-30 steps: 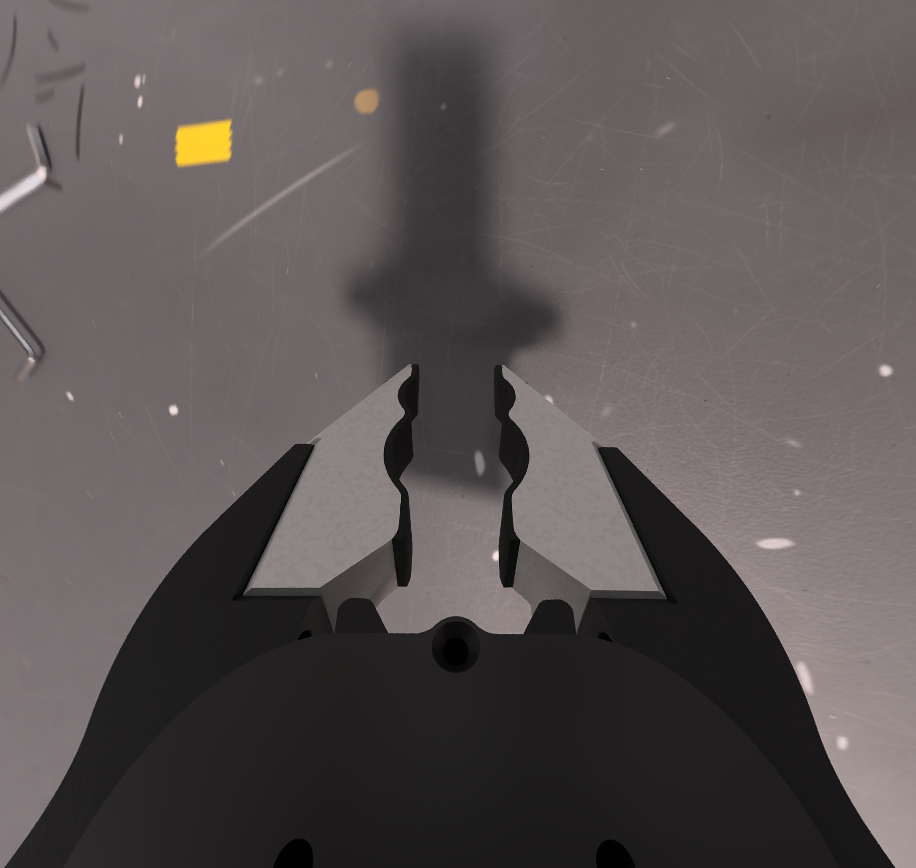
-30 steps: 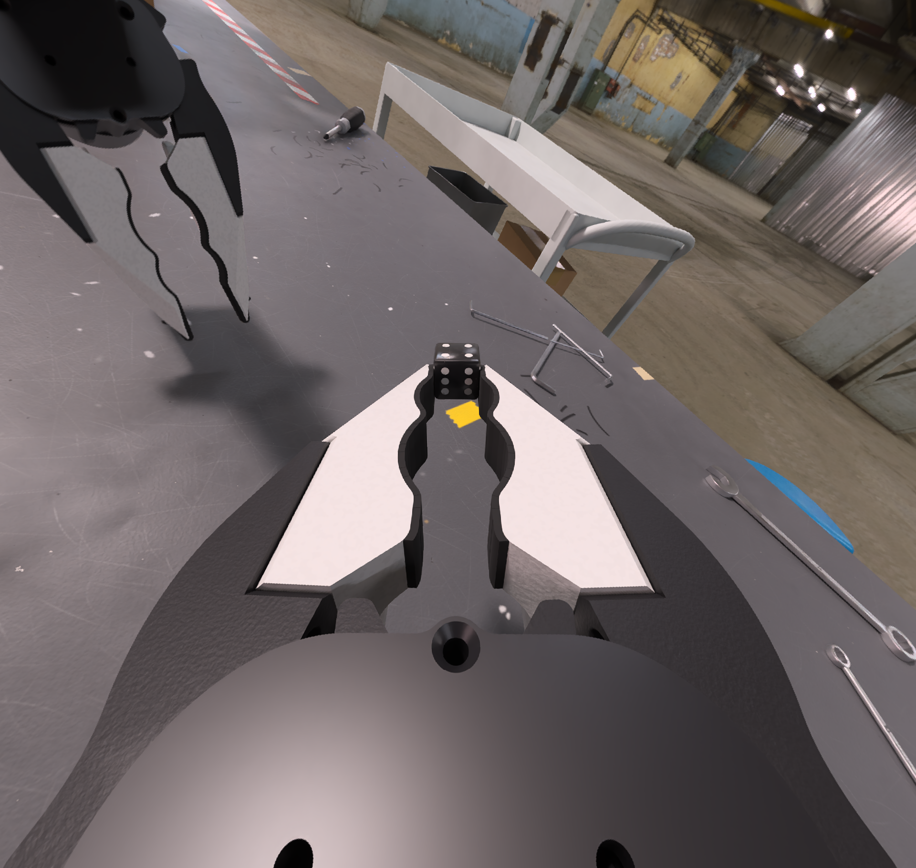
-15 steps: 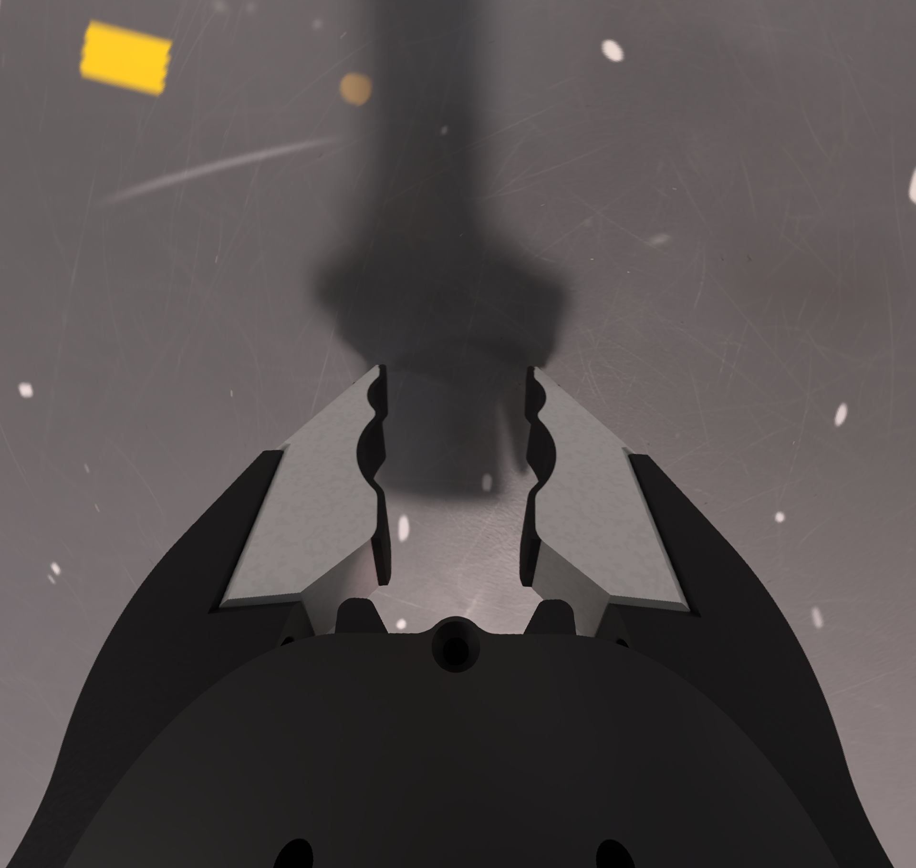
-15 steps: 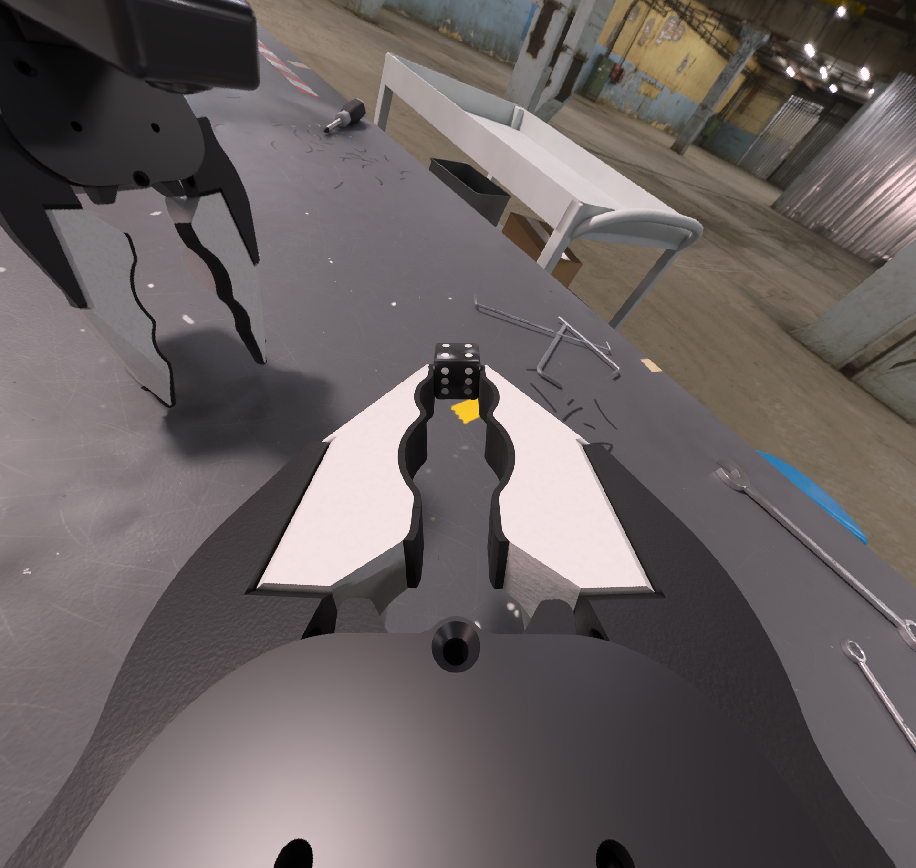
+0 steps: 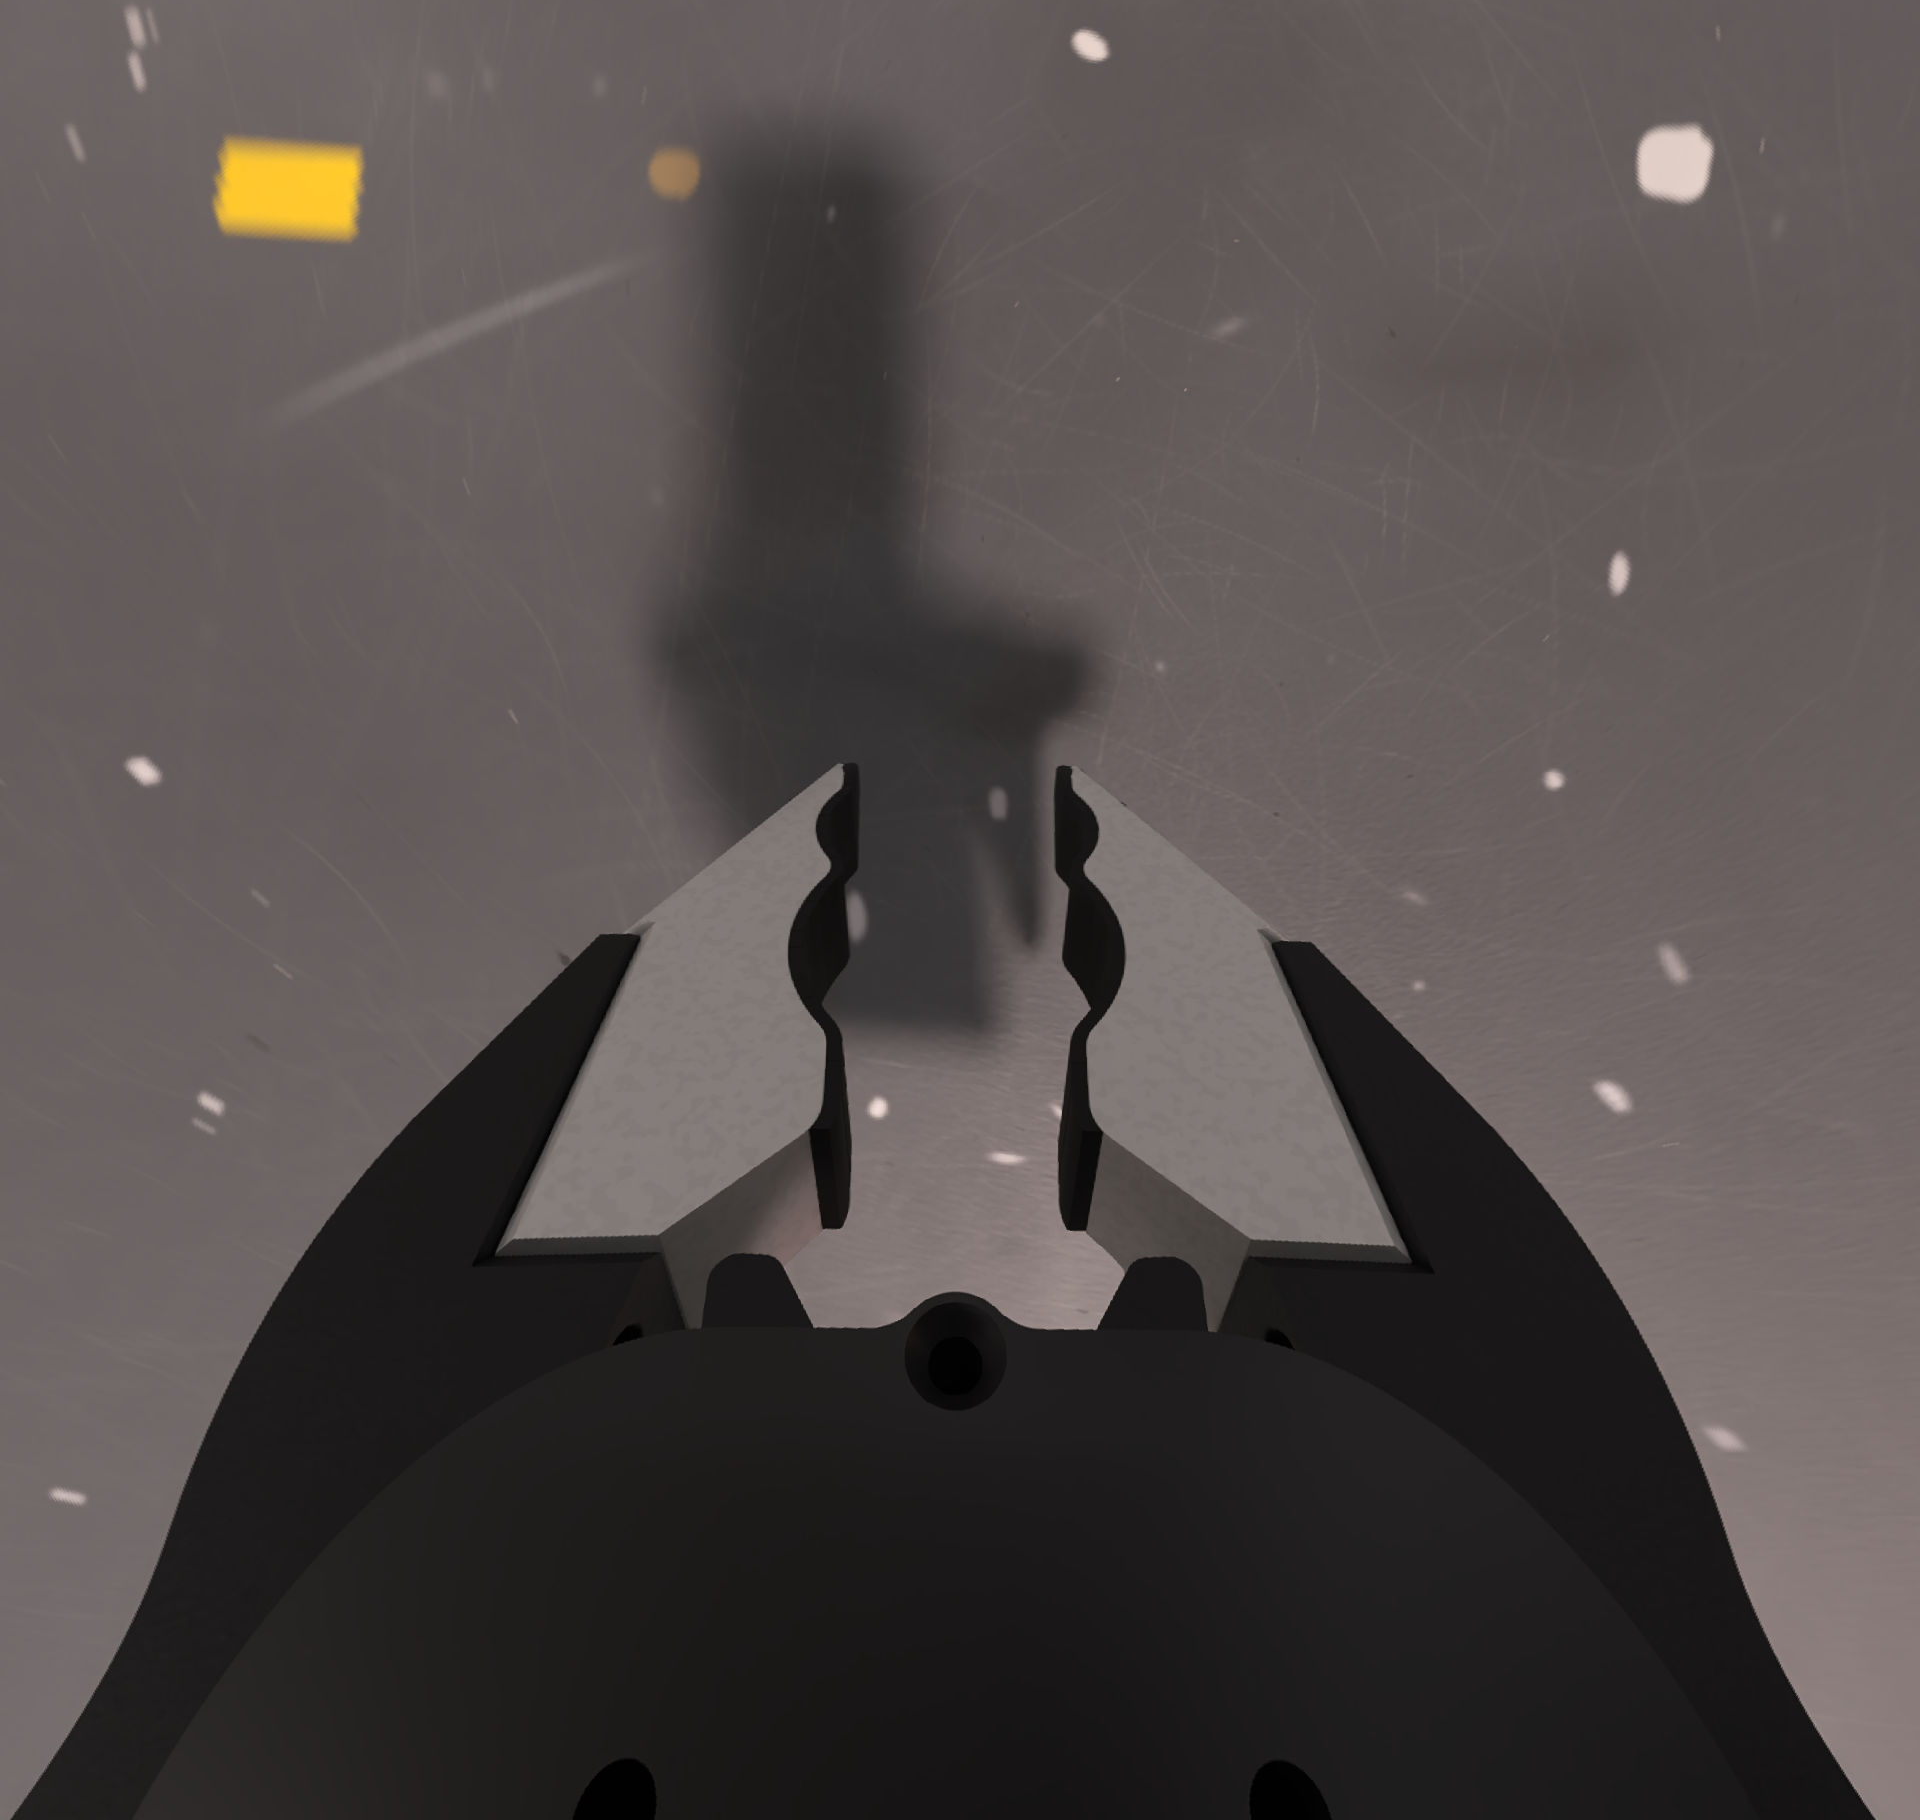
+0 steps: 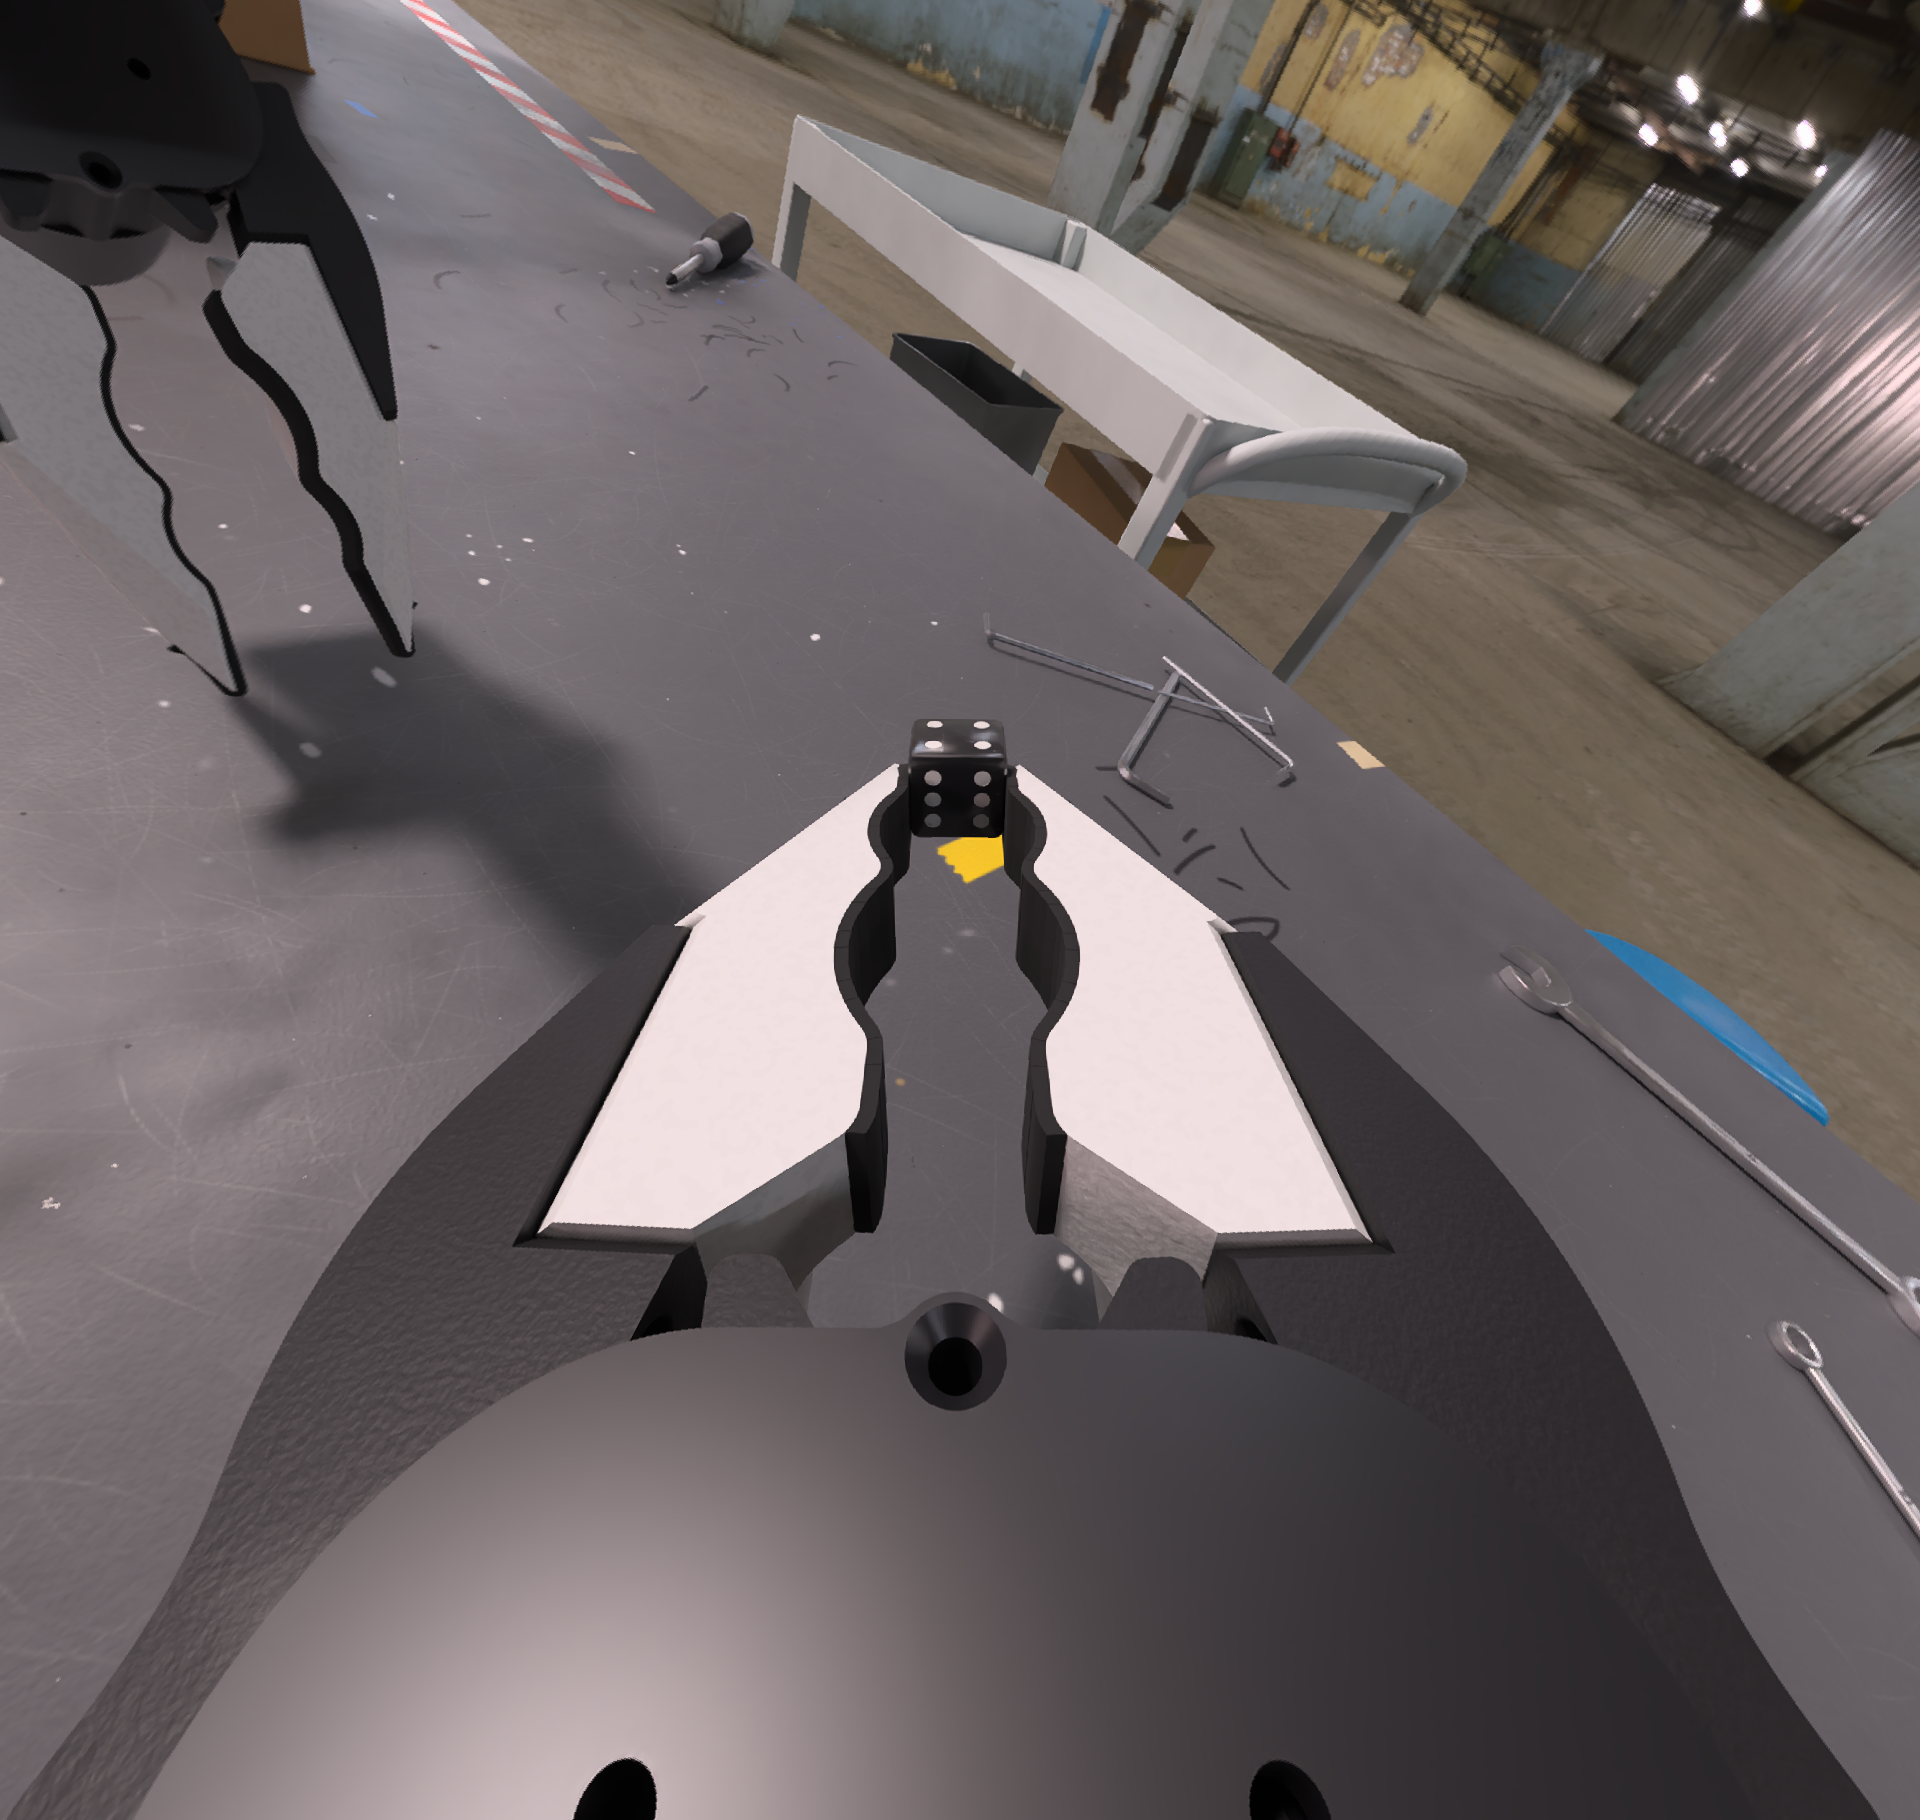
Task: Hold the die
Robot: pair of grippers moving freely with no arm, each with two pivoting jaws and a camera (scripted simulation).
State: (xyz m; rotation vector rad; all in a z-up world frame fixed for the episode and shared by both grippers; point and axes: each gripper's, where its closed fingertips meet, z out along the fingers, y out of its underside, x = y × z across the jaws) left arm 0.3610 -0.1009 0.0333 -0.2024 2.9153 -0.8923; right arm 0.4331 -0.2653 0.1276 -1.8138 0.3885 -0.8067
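A black die (image 6: 956, 778) with white pips sits clamped between the fingertips of my right gripper (image 6: 956, 775), held a little above the dark grey worktable (image 6: 644, 482). A yellow patch (image 6: 974, 856) on the table shows just below the die. My left gripper (image 5: 956, 773) is open and empty, pointing down at the scratched table surface (image 5: 1351, 482) with its shadow under it. In the right wrist view the left gripper (image 6: 317, 669) hangs at the upper left, well apart from the die.
Hex keys (image 6: 1174, 721) lie beyond the die near the table's right edge. Two wrenches (image 6: 1704, 1136) and a blue patch (image 6: 1714, 1022) lie to the right. A screwdriver bit (image 6: 712, 248) lies far back. A white table (image 6: 1091, 336) stands beyond the edge. The yellow patch (image 5: 289, 189) shows at the left wrist view's upper left.
The left gripper has shifted over the table; its jaws widened half a second ago and stand narrower now. The right gripper keeps the die between its tips and has drifted slightly.
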